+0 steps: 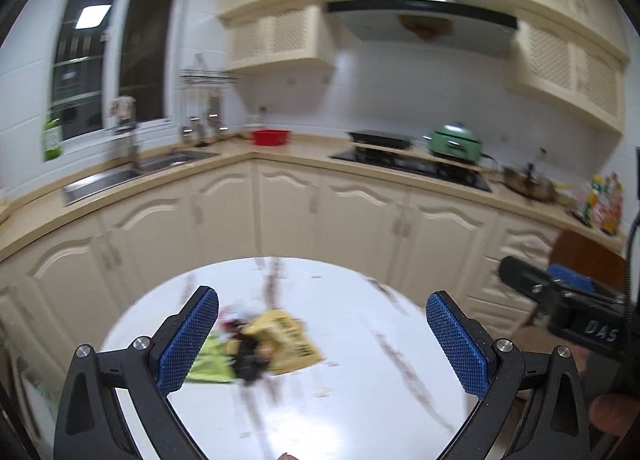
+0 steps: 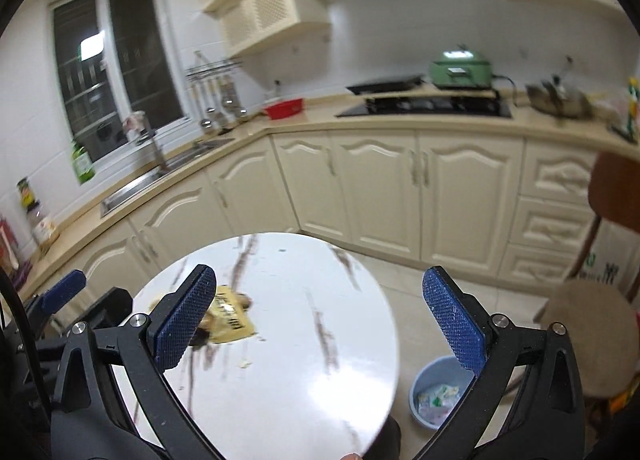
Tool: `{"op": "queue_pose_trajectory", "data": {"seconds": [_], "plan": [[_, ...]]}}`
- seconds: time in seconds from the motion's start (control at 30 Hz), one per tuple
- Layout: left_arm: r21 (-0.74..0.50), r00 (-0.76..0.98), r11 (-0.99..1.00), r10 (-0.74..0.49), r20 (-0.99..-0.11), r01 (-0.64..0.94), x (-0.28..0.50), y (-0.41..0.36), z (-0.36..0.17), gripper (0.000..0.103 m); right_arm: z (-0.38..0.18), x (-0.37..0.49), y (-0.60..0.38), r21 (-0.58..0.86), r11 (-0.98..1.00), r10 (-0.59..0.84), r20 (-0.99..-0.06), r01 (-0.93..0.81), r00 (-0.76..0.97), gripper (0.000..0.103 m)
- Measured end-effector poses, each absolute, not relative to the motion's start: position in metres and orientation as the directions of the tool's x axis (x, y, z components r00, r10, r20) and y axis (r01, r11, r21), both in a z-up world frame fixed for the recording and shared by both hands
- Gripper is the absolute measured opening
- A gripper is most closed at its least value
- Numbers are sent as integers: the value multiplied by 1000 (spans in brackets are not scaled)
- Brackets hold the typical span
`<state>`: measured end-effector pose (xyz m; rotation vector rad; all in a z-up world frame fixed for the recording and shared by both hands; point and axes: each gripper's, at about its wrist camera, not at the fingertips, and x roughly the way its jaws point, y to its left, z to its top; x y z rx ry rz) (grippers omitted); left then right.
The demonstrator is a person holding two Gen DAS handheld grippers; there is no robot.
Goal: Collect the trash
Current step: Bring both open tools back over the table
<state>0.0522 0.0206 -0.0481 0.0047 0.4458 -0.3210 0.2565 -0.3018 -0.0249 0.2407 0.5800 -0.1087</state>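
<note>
A yellow snack wrapper (image 1: 290, 340) lies on the round white marble table (image 1: 360, 340), with a green wrapper (image 1: 210, 360) and dark scraps (image 1: 250, 360) beside it. My left gripper (image 1: 322, 344) hovers open above the table, the trash between its fingers but lower. The same yellow wrapper (image 2: 232, 320) shows in the right wrist view, partly behind my right gripper's left finger. My right gripper (image 2: 320, 320) is open over the table (image 2: 300, 340) and holds nothing. A blue bin (image 2: 438, 392) with wrappers inside stands on the floor at the table's right.
Cream cabinets (image 2: 380, 188) and a countertop with sink (image 1: 132, 172), hob (image 1: 412, 166), red bowl (image 1: 270, 137) and green cooker (image 1: 454, 142) curve behind. A wooden chair (image 2: 592, 328) stands right of the bin. Small crumbs (image 1: 322, 392) dot the table. The other gripper (image 1: 560, 308) shows at the right.
</note>
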Motion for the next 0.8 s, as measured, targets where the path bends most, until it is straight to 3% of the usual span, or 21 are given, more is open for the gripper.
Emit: {"op": "queue_pose_trajectory", "data": {"seconds": [0.23, 0.5, 0.8], "plan": [[-97, 891, 983, -184, -416, 157, 7, 84, -60, 102, -12, 259, -225, 118, 991, 3, -514, 67, 858, 103], [-123, 906, 989, -128, -404, 85, -26, 116, -59, 102, -11, 261, -162, 50, 998, 53, -500, -32, 864, 103], [-133, 874, 990, -97, -477, 37, 11, 122, -74, 102, -34, 280, -157, 28, 999, 49, -551, -40, 833, 103]]}}
